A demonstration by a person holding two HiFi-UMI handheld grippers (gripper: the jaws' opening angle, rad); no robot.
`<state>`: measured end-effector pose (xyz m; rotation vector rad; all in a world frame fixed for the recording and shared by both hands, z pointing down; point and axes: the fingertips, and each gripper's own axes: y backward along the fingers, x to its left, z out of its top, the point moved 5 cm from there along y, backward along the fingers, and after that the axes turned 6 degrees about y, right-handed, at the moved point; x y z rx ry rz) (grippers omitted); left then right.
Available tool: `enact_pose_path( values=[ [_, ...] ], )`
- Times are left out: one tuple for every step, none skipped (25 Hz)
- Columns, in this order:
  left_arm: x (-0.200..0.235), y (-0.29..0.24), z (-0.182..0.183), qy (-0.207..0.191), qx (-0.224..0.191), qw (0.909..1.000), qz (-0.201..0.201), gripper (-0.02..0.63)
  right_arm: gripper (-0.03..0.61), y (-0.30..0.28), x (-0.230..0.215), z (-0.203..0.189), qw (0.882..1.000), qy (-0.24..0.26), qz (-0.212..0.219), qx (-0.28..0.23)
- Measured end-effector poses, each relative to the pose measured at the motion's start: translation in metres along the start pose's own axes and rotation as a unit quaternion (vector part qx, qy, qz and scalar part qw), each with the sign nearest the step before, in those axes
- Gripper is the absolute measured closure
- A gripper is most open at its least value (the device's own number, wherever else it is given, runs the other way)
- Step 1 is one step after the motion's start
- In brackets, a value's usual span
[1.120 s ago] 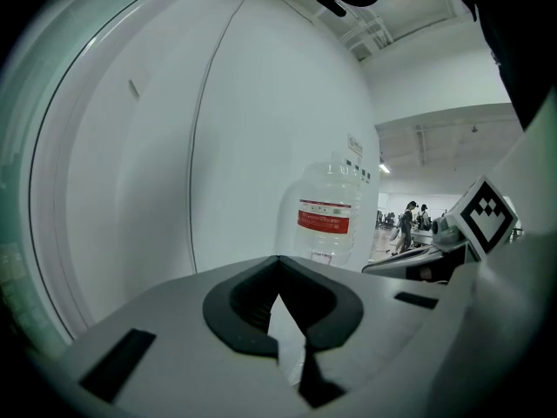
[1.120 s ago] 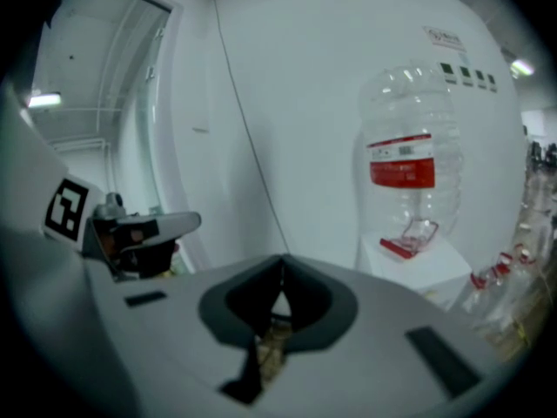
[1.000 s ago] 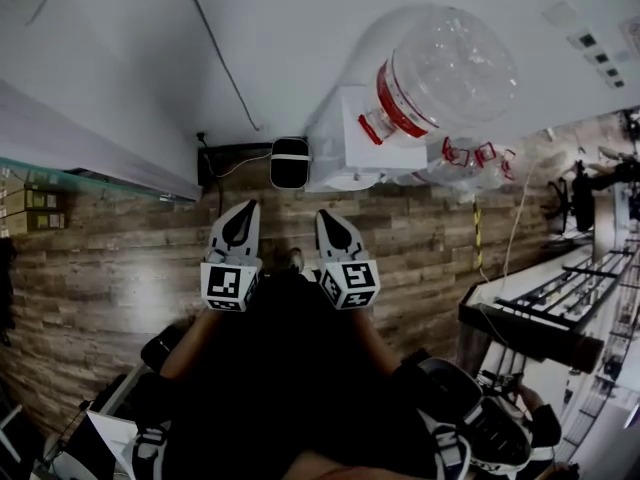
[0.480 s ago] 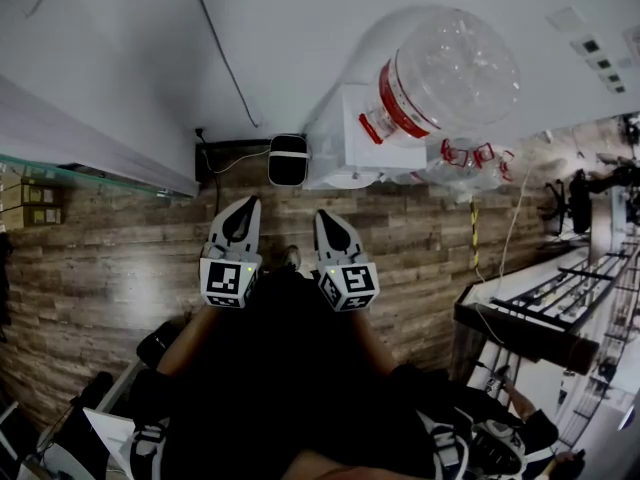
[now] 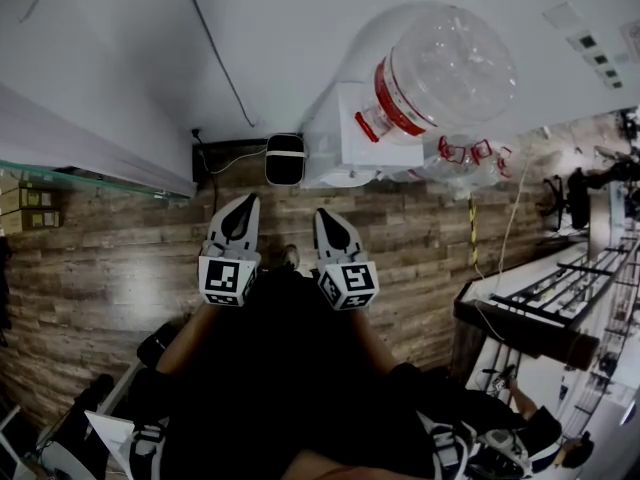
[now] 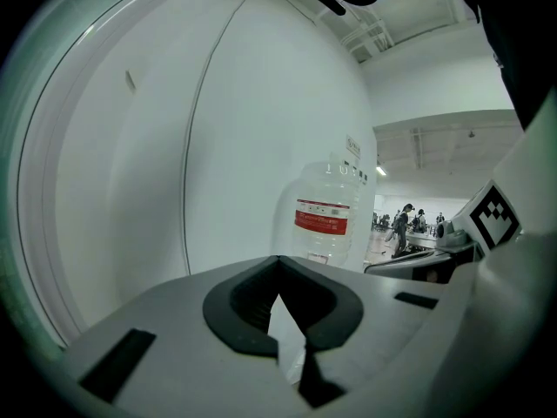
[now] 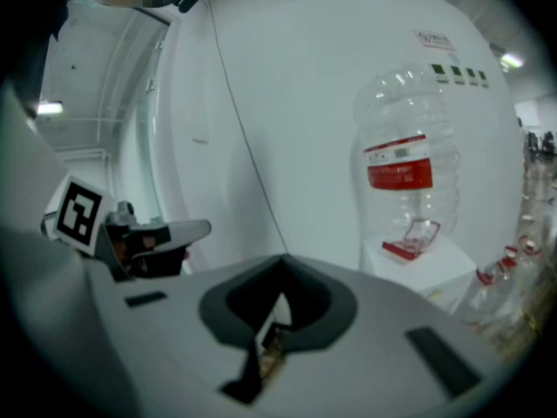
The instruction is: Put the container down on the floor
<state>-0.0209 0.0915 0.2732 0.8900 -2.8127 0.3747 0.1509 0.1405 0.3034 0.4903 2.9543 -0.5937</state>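
Observation:
A large clear water container [image 5: 440, 73] with a red label band stands neck-down on a white dispenser [image 5: 365, 153] against the wall. It also shows ahead in the left gripper view [image 6: 324, 220] and in the right gripper view [image 7: 407, 177]. My left gripper [image 5: 240, 220] and right gripper [image 5: 333, 226] hang side by side over the wooden floor [image 5: 120, 258], well short of the container. Both point toward the wall. The left gripper [image 6: 283, 307] and the right gripper [image 7: 277, 307] are both shut, with nothing between the jaws.
A small black-and-white box [image 5: 286, 160] sits at the wall base left of the dispenser, under a cable [image 5: 215, 58]. Several empty bottles with red handles [image 5: 470, 158] lie to the dispenser's right. A metal rack [image 5: 540, 308] stands at right, a glass shelf [image 5: 80, 173] at left.

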Motion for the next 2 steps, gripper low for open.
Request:
enact_pose_path(
  values=[
    [-0.0001,-0.0001,-0.0002,0.001,0.0,1.0,0.0,0.588,0.546,0.0002,-0.0001,0.0005,1.0,-0.002,0.0,-0.001],
    [-0.0002,-0.0002,-0.0004,0.001,0.0,1.0,-0.001,0.588,0.546,0.0004,-0.0001,0.0011,1.0,-0.003,0.0,-0.003]
  ],
)
